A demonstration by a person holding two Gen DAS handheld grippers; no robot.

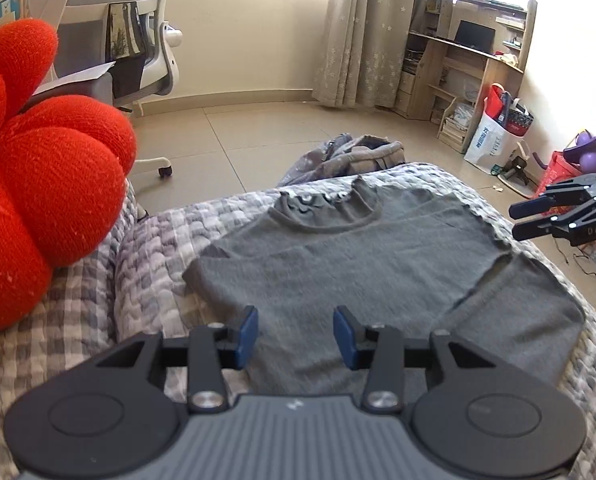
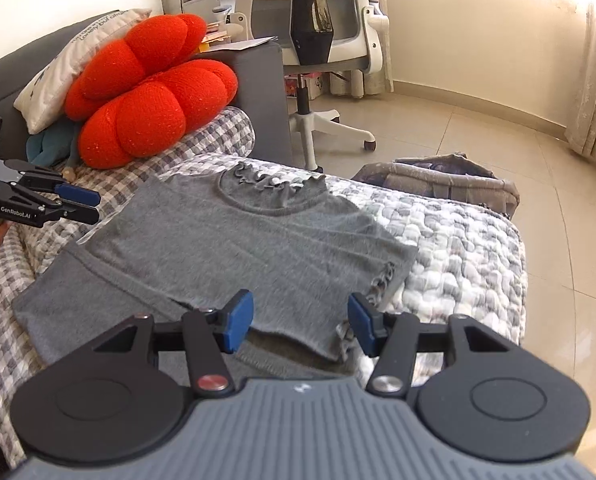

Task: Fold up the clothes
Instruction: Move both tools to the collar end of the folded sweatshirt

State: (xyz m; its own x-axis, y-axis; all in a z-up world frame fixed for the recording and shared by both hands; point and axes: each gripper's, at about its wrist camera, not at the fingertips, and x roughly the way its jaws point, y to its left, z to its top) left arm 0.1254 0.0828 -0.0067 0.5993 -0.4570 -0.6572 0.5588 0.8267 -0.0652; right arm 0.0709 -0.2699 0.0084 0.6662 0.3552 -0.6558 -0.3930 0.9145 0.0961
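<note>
I hold the left gripper (image 1: 294, 338) and right gripper (image 2: 300, 322) released, both empty above the grey sweater (image 1: 378, 264) lying on the quilt (image 1: 158, 264). Risk: its doubled layers may slide apart when regripped.

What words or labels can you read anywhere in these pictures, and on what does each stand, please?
"GenRobot.AI": on the left tongs, side of the body.
"DAS": on the right tongs, side of the body.
White pillow: printed line, too blurred to read.
White bag: blue print, unreadable.
</note>
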